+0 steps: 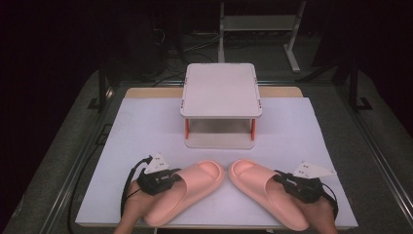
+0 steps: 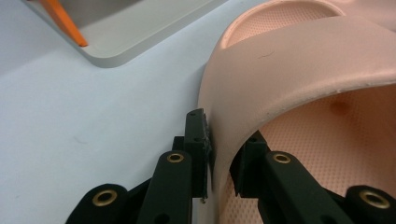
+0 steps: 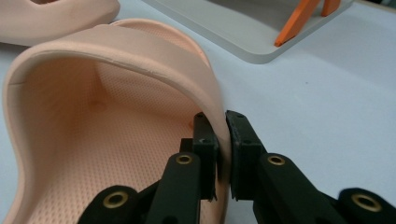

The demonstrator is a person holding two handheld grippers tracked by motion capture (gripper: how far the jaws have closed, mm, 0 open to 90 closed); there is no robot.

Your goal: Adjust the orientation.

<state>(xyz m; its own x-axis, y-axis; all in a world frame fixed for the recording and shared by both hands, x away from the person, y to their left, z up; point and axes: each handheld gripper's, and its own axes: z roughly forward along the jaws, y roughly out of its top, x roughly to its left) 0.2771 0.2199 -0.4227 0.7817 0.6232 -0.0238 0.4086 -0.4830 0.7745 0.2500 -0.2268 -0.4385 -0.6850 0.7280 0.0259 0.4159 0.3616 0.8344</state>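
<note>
From my high view the table is evenly lit from above while the room in the upper frame sinks into black. Shadows are soft. My gripper views are bright; the bottom edges blur, the slipper stays fairly sharp.

This looks like a lab or recording studio rather than a home. A table covered with a plain white sheet stands on grey carpet, ringed by dark surroundings. Metal rails run along its left and right sides. At the far end, loose cables lie on the floor near a white equipment stand.
</note>
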